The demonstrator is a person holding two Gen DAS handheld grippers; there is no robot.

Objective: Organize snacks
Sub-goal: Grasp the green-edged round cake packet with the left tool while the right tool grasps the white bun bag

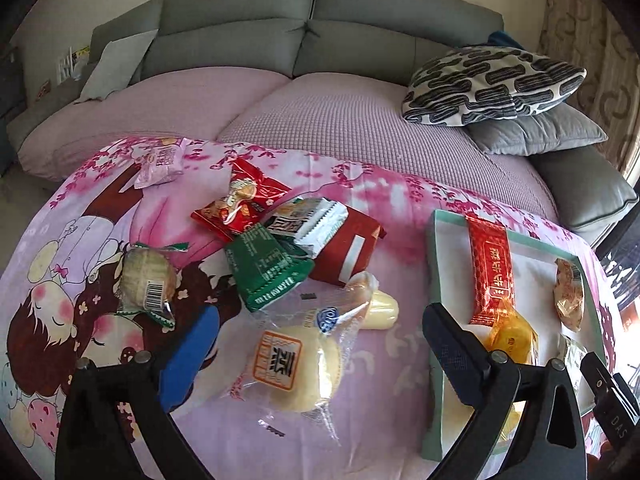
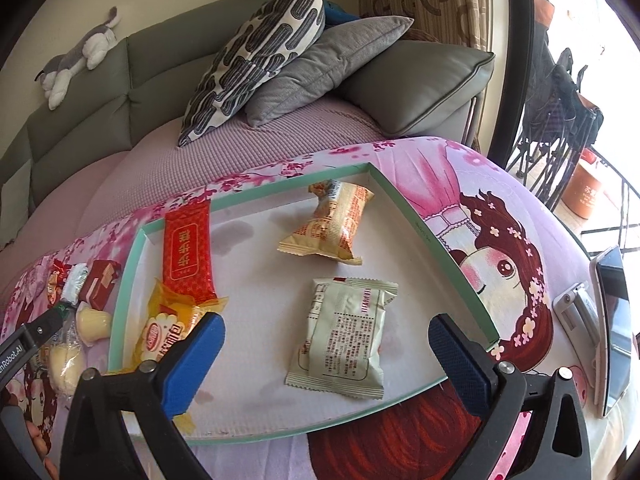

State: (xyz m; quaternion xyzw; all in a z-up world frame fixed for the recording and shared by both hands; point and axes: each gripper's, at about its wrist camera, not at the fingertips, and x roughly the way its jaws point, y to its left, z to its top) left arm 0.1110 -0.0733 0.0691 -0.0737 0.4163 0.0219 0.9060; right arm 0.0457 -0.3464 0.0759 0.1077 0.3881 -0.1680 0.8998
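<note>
My left gripper (image 1: 320, 344) is open, its fingers on either side of a clear-wrapped cream bun (image 1: 298, 368) on the pink cloth. Beyond lie a green pack (image 1: 268, 272), red packs (image 1: 244, 204), a white-green pack (image 1: 308, 224), a wrapped round cake (image 1: 148, 280) and a jelly cup (image 1: 382, 308). My right gripper (image 2: 324, 350) is open over the shallow green-rimmed box (image 2: 452, 264), above a pale green pack (image 2: 344, 340). The box also holds a beige pack (image 2: 332, 220), a red bar (image 2: 186, 256) and a yellow pack (image 2: 172, 328).
A pink pack (image 1: 160, 160) lies at the far left of the cloth. A phone on a stand (image 2: 612, 328) is right of the box. A sofa with cushions (image 2: 256, 56) runs behind the table. The left gripper also shows in the right wrist view (image 2: 36, 336).
</note>
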